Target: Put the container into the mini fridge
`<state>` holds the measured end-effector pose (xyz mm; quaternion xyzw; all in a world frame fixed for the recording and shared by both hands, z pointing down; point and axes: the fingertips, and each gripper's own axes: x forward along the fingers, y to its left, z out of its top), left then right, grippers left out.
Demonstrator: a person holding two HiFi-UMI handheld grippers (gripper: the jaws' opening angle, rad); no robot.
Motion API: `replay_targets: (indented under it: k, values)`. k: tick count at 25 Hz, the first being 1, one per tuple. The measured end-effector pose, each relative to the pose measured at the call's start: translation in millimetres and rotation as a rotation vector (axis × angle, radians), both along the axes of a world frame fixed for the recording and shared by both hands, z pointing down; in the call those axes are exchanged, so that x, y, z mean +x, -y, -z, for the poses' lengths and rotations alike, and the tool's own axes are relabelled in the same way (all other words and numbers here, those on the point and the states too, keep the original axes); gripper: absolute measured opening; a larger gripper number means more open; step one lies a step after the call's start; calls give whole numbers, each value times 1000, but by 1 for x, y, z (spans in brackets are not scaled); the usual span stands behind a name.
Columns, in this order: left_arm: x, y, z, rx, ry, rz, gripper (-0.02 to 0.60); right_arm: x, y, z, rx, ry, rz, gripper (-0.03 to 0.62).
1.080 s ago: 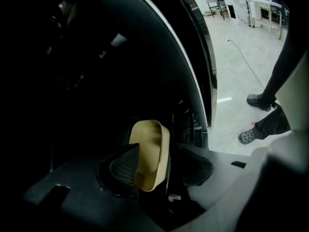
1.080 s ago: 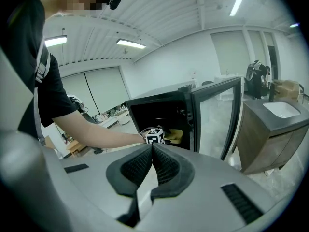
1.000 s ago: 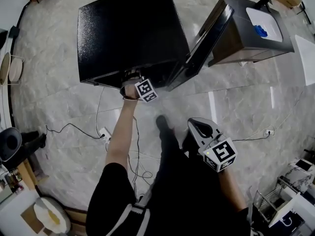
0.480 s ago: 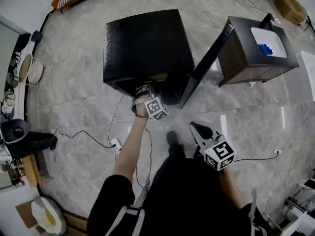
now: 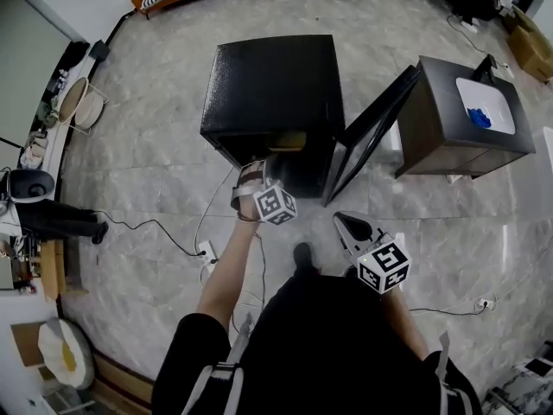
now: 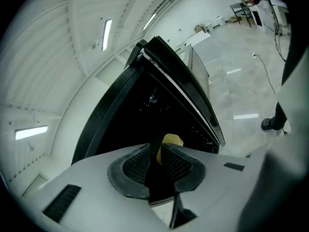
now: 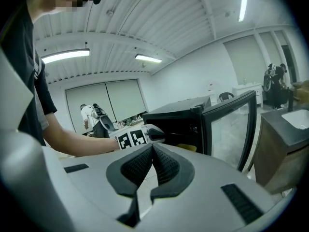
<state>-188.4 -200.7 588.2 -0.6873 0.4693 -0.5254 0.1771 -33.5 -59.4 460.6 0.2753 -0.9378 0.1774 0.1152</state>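
At the fridge (image 5: 268, 85) mouth: container (image 6: 172, 140) sits inside, beyond your left gripper (image 6: 158, 153), whose jaws have just been closing on nothing. Draw clear before swinging the door (image 5: 371, 137). Right gripper (image 7: 152, 149) is clenched and empty.

1. The left gripper (image 6: 155, 149) has jaws that have just been closing with nothing between them. They hide the bottom of the yellow container (image 6: 172, 140) just past them.
2. In the head view, the top of the mini fridge (image 5: 272, 85) hides most of its inside, in front of that gripper.
3. Far past the right gripper (image 7: 152, 146), a person (image 7: 96, 117) is too small to make out.
4. The blue thing (image 5: 478, 117) off to its right is too small to tell.
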Motion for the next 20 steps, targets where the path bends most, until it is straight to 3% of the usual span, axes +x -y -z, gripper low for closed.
replay_targets:
  k: [8,14,20]
  values:
    - [25,-42,22,28,18,86,44,34,-17,7,13,0,88,17]
    - [69,-98,35,-7,-163,198,43,76,-46,8,-13,17,153,17]
    - [144,-163,55,6,-294,252,43,122,-77,2,-43,28,230,17]
